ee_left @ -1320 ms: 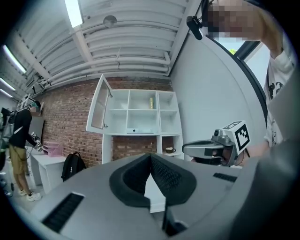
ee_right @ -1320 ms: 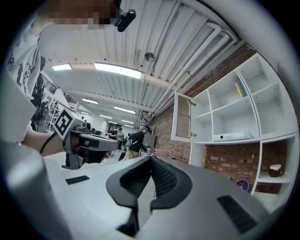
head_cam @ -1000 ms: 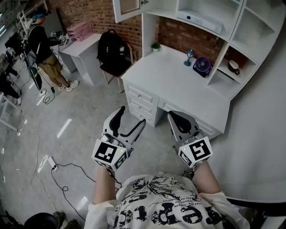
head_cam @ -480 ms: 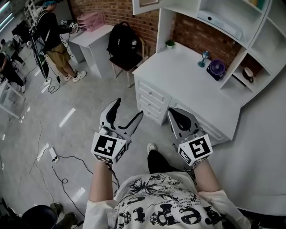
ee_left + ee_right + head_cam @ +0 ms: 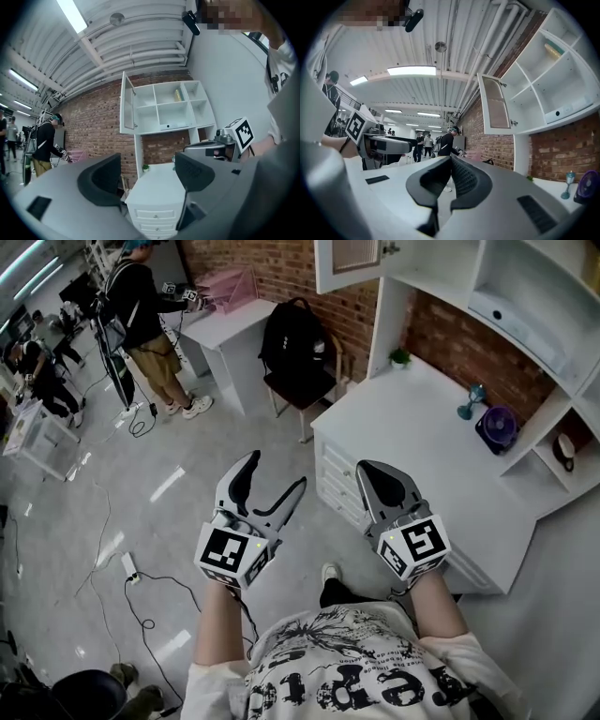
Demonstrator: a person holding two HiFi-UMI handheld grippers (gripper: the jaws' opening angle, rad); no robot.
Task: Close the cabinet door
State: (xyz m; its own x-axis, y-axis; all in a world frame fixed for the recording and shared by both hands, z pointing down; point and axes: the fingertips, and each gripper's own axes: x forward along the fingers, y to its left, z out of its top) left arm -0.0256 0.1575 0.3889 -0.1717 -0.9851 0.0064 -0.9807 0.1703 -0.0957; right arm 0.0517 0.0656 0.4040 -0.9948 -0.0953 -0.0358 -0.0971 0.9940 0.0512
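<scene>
While the cabinet door (image 5: 349, 262) hangs swung open at the left end of the shelf unit, high above the white table (image 5: 427, 451), both grippers sit low and well apart from it. The left gripper (image 5: 274, 474) has its jaws spread with nothing between them. The right gripper (image 5: 373, 476) has its jaws pressed together, also empty. The step in hand looks like the approach. To do it well, I would raise one gripper to the door's outer face near its free edge, far from the hinges. A slow, steady push toward the shelves, until the door sits flush, should avoid slamming it.
</scene>
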